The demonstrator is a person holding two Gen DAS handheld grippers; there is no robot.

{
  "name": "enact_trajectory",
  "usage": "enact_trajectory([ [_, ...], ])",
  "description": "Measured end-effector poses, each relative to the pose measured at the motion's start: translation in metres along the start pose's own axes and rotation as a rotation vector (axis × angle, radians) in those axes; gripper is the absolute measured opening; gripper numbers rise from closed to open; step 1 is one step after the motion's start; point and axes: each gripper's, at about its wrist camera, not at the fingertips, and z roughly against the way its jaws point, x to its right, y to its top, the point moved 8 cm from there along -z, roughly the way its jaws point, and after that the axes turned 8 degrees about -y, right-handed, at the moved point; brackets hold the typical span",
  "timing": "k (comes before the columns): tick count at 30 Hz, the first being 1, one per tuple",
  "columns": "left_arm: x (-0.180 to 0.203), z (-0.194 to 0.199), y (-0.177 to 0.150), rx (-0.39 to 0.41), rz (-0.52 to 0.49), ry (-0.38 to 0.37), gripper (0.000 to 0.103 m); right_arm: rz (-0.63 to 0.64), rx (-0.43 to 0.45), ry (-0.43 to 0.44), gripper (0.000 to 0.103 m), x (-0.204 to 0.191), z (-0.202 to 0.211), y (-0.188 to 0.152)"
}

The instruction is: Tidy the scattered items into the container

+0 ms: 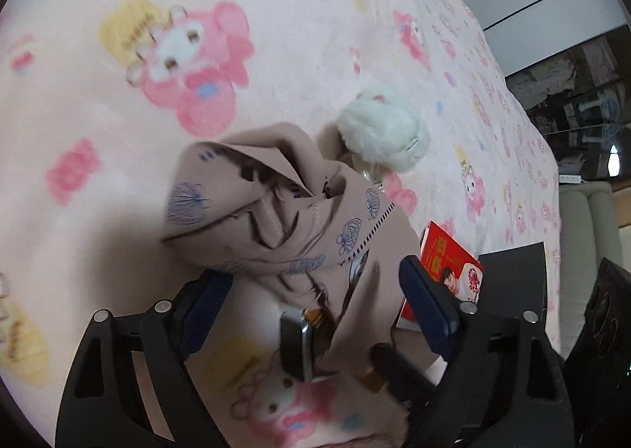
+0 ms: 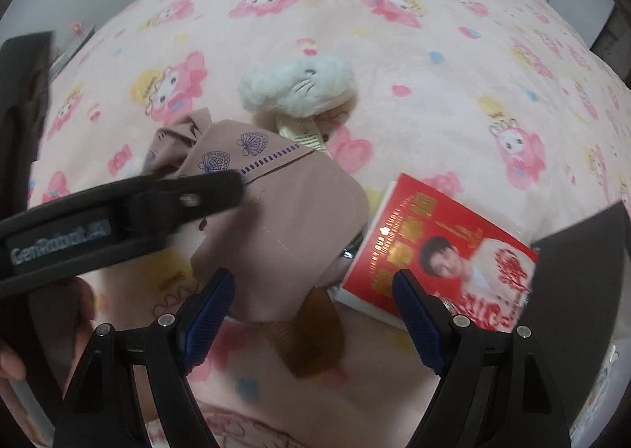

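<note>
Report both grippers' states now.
Left gripper: open over the beige cloth, gripping nothing.
Right gripper: open, empty.

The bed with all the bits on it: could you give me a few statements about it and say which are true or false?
1. The white plush toy lies on the pink blanket. True.
2. The red book is stacked on the toy. False: it lies apart, on the blanket.
3. The beige cloth carries blue fan prints. True.
4. The left gripper has its fingers clamped shut on the book. False: they stand open over the cloth.
5. The brown comb pokes out from under the cloth. True.
</note>
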Motion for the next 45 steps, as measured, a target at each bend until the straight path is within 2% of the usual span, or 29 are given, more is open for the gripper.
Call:
enact_trajectory([
  [1, -0.001, -0.002, -0.001, 0.004, -0.004, 0.016, 0.051, 0.000, -0.010, 0.011, 0.082, -0.001, -0.005, 0.000],
  [2, 0.000, -0.002, -0.002, 0.010, -0.011, 0.020, 0.041, 0.001, -0.019, 0.028, 0.079, -0.002, -0.009, 0.001],
  [3, 0.003, -0.002, -0.003, 0.014, -0.016, 0.011, 0.034, 0.002, -0.029, 0.049, 0.066, -0.004, -0.013, 0.000],
  [5, 0.008, 0.004, -0.004, 0.030, -0.040, 0.036, 0.010, -0.005, -0.047, 0.079, 0.053, -0.005, -0.018, -0.001],
  [7, 0.015, 0.012, -0.005, 0.059, -0.059, 0.044, 0.007, 0.001, -0.025, 0.072, 0.036, -0.003, -0.013, 0.000],
  [8, 0.020, 0.018, -0.007, 0.065, -0.070, 0.032, 0.006, 0.004, -0.016, 0.077, 0.018, -0.002, -0.009, 0.000],
  [11, 0.044, 0.035, -0.019, 0.069, -0.130, -0.005, 0.006, -0.023, 0.012, 0.154, 0.011, -0.001, 0.010, -0.003],
  [16, 0.092, 0.061, -0.052, 0.069, -0.251, -0.051, 0.006, -0.074, 0.092, 0.202, 0.010, 0.008, 0.061, -0.019],
  [20, 0.131, 0.082, -0.085, 0.066, -0.346, -0.089, 0.006, -0.114, 0.154, 0.186, 0.010, 0.026, 0.107, -0.048],
  [28, 0.204, 0.086, -0.172, -0.009, -0.512, -0.149, 0.006, -0.228, 0.219, 0.148, 0.010, 0.053, 0.145, -0.119],
  [33, 0.235, 0.060, -0.241, -0.109, -0.607, -0.160, 0.006, -0.312, 0.224, 0.139, 0.011, 0.084, 0.145, -0.184],
  [36, 0.246, 0.029, -0.278, -0.189, -0.628, -0.171, 0.006, -0.385, 0.173, 0.113, 0.011, 0.108, 0.133, -0.223],
  [40, 0.247, -0.002, -0.304, -0.249, -0.626, -0.127, 0.007, -0.455, 0.135, 0.072, 0.012, 0.139, 0.120, -0.258],
  [42, 0.244, -0.002, -0.305, -0.262, -0.610, -0.131, 0.016, -0.483, 0.135, 0.070, 0.017, 0.150, 0.119, -0.267],
  [43, 0.242, 0.000, -0.305, -0.263, -0.607, -0.140, 0.028, -0.488, 0.141, 0.070, 0.020, 0.154, 0.119, -0.269],
  [44, 0.240, 0.005, -0.303, -0.255, -0.604, -0.144, 0.039, -0.484, 0.151, 0.072, 0.029, 0.157, 0.118, -0.270],
  [45, 0.237, 0.007, -0.298, -0.244, -0.598, -0.140, 0.042, -0.468, 0.161, 0.079, 0.038, 0.157, 0.118, -0.268],
])
